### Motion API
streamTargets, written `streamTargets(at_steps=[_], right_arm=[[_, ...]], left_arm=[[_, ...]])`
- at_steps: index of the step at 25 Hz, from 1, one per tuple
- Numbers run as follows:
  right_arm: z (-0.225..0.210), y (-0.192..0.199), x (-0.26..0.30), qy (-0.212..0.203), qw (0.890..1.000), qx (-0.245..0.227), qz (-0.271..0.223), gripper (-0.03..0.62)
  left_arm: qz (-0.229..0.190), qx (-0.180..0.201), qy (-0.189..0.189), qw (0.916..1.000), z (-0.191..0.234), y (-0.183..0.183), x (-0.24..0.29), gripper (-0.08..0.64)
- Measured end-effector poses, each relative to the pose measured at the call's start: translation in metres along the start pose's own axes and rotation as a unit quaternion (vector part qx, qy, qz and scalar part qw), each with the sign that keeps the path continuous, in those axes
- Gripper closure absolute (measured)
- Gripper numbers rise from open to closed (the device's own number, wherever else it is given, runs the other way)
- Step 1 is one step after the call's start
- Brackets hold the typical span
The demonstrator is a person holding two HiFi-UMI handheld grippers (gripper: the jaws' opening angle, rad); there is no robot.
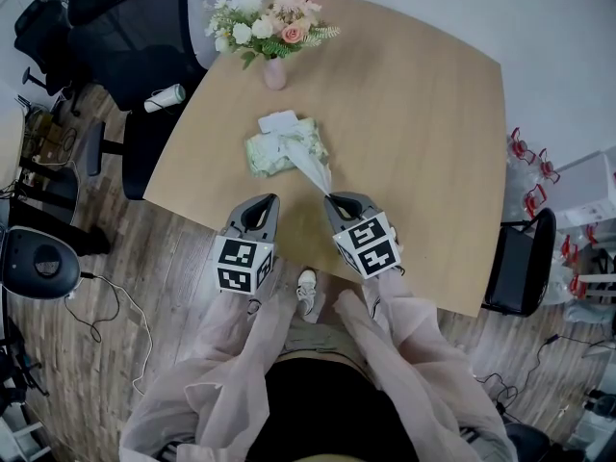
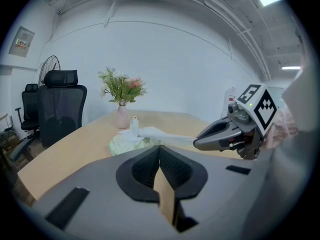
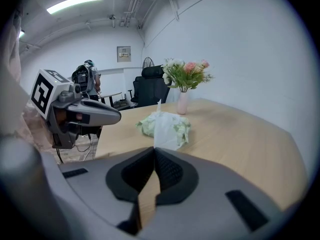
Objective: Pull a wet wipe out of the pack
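A pale green wet-wipe pack (image 1: 269, 154) lies on the wooden table (image 1: 414, 142) with its white lid (image 1: 277, 121) flipped open. A white wipe (image 1: 310, 166) stretches from the pack's opening down to my right gripper (image 1: 330, 199), which is shut on its end. In the right gripper view the wipe (image 3: 164, 131) rises from the closed jaws toward the pack (image 3: 181, 126). My left gripper (image 1: 260, 204) hovers near the table's front edge, left of the right one, shut with nothing in it. The left gripper view shows the pack (image 2: 125, 144) and the taut wipe (image 2: 167, 136).
A pink vase of flowers (image 1: 274, 73) stands on the table just behind the pack. A black office chair (image 1: 135, 37) sits at the table's left side, another dark chair (image 1: 520, 258) at the right. Cables lie on the floor (image 1: 115, 306).
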State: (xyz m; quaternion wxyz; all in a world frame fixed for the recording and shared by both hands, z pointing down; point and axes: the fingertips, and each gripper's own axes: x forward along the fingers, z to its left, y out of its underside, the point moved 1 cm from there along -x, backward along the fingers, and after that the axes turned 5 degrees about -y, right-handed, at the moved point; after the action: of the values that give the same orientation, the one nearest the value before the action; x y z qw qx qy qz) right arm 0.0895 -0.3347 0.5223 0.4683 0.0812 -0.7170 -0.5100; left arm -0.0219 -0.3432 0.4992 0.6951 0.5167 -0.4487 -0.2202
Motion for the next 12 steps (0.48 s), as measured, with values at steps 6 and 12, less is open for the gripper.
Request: streamTargets(at_steps=[6, 12], right_arm=[[-0.004, 0.003, -0.008, 0.006, 1.000, 0.011, -0.002, 0.584], [-0.006, 0.004, -0.019, 0.012, 1.000, 0.017, -0.005, 0.584]], left_arm=[[0.001, 0.001, 0.002, 1.0000, 0.000, -0.002, 0.001, 0.548], [-0.003, 0.003, 0.004, 1.0000, -0.001, -0.005, 0.002, 0.548]])
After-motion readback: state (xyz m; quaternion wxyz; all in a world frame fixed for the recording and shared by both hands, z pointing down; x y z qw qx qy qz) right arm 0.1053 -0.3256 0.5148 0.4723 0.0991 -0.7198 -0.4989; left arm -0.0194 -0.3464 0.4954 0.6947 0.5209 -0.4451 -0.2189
